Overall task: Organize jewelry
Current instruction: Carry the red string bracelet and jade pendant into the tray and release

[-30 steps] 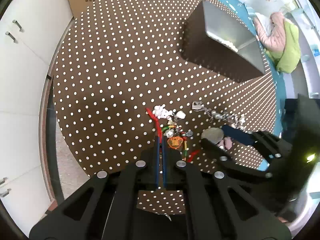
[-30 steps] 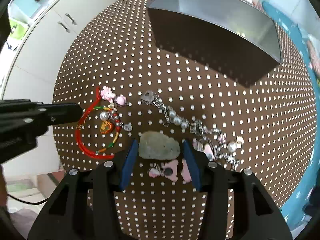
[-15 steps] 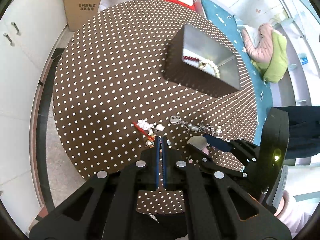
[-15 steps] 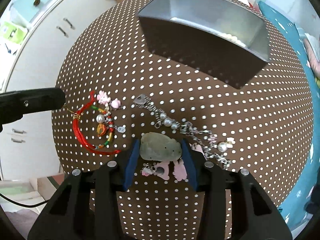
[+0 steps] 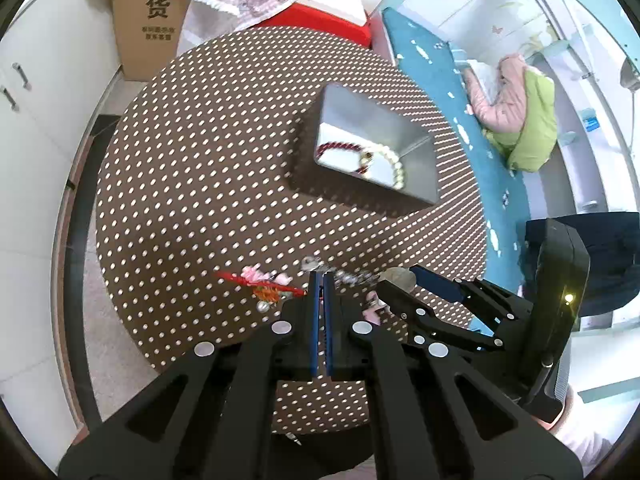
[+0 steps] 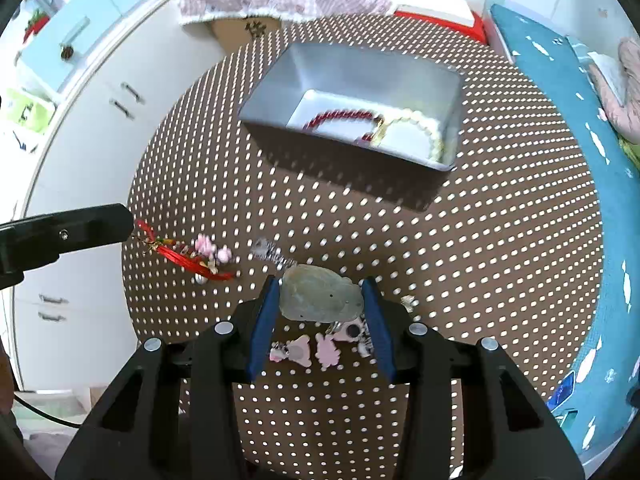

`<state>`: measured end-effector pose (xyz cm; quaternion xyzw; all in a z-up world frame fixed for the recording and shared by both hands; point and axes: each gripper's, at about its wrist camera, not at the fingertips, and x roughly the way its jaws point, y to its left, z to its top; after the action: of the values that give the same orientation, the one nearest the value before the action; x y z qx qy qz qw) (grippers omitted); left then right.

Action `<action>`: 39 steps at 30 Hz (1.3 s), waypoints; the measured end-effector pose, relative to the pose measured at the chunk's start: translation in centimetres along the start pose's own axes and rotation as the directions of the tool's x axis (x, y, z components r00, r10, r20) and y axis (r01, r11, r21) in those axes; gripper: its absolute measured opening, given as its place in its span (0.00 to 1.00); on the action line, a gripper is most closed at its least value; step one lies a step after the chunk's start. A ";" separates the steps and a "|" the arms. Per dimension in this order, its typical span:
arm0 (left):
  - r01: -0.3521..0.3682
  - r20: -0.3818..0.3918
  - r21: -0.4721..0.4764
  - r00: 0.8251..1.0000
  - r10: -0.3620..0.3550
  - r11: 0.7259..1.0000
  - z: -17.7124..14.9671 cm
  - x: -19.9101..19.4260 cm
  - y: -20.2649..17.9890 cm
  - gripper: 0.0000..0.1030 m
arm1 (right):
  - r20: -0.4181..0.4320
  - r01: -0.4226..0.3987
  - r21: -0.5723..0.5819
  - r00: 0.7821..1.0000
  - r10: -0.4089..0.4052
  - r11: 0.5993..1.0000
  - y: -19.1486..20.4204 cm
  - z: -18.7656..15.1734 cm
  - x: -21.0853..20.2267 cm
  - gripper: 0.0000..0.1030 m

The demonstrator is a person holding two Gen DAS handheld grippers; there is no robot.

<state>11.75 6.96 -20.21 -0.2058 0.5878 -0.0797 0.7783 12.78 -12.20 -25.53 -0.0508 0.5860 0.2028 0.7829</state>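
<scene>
The left tongs point(image 5: 320, 280) are pinched shut on a red cord bracelet with small charms point(image 6: 182, 254), hanging above the brown polka-dot worktop point(image 6: 500, 240). The right tongs point(image 6: 321, 294) clamp a flat grey-green stone pendant point(image 6: 320, 294). Both are near the rectangular grey metal tin point(image 6: 360, 68), which holds a dark red bead bracelet point(image 6: 340, 114) and a cream pearl bracelet point(image 6: 424, 128).
</scene>
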 end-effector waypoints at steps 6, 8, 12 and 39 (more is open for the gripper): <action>0.028 0.038 0.040 0.999 -0.029 0.999 1.8 -1.3 -2.1 0.02 | 0.063 -0.006 0.036 0.998 0.004 0.999 -1.1 1.1 -2.7 0.39; 0.037 0.050 0.055 0.998 -0.039 0.998 2.5 -1.6 -2.9 0.02 | 0.090 -0.013 0.047 0.996 0.009 0.999 -1.7 1.8 -3.8 0.39; 0.053 0.071 0.096 0.996 -0.060 0.994 3.7 -2.0 -4.2 0.02 | 0.139 -0.012 0.050 0.990 0.005 0.999 -2.3 3.4 -5.4 0.39; 0.041 -0.027 0.122 0.999 -0.038 0.992 12.1 5.4 -5.1 0.07 | 0.094 -0.035 0.086 0.995 0.027 0.996 -5.0 9.9 -2.1 0.39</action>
<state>25.41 3.17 -20.15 -0.1683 0.5874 -0.1334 0.7803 23.04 -14.17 -21.27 0.0020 0.5579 0.1913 0.8076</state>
